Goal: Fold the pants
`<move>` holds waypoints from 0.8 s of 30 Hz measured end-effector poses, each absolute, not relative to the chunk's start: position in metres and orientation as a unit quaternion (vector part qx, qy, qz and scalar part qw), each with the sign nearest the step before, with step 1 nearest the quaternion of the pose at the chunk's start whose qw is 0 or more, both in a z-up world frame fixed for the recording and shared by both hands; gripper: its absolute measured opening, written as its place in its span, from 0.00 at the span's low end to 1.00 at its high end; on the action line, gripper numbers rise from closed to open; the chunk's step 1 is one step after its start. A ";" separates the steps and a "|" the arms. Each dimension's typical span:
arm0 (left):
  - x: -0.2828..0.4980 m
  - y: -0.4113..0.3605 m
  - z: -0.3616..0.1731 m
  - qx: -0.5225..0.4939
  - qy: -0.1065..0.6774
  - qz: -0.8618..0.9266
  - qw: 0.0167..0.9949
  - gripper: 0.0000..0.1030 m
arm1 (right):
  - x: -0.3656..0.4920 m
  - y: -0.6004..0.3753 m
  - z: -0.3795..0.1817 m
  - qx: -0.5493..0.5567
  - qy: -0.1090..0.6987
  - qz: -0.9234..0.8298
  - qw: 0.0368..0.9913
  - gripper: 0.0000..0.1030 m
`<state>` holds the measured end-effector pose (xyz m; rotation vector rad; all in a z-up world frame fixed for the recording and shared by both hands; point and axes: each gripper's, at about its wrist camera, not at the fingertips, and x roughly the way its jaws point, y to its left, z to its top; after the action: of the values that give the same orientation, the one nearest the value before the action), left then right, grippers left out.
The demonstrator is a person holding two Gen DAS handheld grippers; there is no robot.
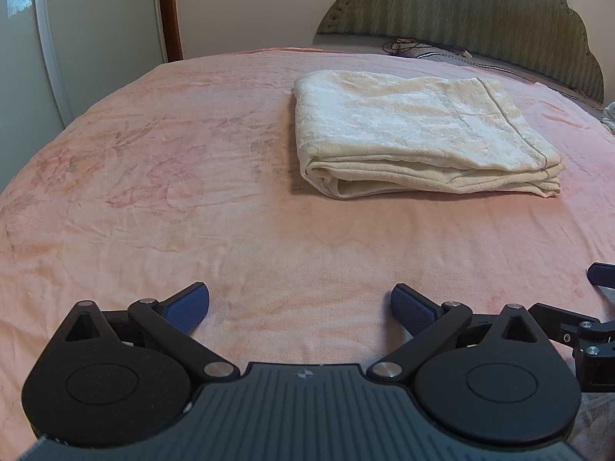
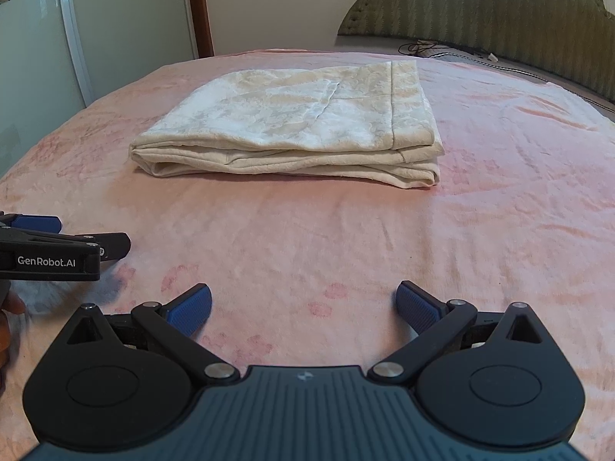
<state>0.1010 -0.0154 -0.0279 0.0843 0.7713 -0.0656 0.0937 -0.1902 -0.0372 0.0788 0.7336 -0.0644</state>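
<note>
Nearest the camera in each wrist view are that view's own tongs, black linkages tipped with blue ribbed pads. The left tongs [image 1: 300, 309] stand wide apart and hold nothing; they hover just above a pink bedsheet with a faded floral print [image 1: 153, 199]. The right tongs [image 2: 303, 309] are likewise spread wide and empty over the same sheet.

The task's thing, a pair of cream-white textured fabric pants [image 1: 423, 130], lies on the bed well ahead of both tongs, touching neither. It already sits as a flat, layered rectangle with stacked folded edges facing the cameras. Its long axis runs left to right across the bed.

From the left tongs the bundle lies ahead and to the right. From the right tongs the pants [image 2: 292, 126] lie ahead and slightly to the left. So the bundle sits roughly between the two, perhaps a little nearer the right tongs' line, though this is a judgement. The folding looks largely done.

The left view shows the rounded fold at the bundle's left end and a sliver of the right tongs at its right edge. The right view shows a diagonal crease on the top layer, the bundle's right corner, and the left tongs' black body lettered "GenRobot.AI". A green quilted headboard [image 2: 499, 11] stands behind.
</note>
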 end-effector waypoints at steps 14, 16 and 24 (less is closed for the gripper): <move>0.098 -0.015 -0.029 0.041 0.364 -0.032 0.930 1.00 | 0.090 -0.190 -0.042 0.030 0.335 -0.026 0.941 1.00; 0.095 -0.015 -0.031 0.040 0.356 -0.030 0.933 1.00 | 0.090 -0.191 -0.041 0.033 0.334 -0.026 0.942 1.00; 0.093 -0.016 -0.032 0.038 0.346 -0.023 0.937 1.00 | 0.097 -0.193 -0.043 0.027 0.329 -0.042 0.943 1.00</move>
<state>0.0929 -0.0163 -0.0318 0.0779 0.7067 -0.0479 0.0967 -0.1927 -0.0429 0.0545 0.6714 -0.0851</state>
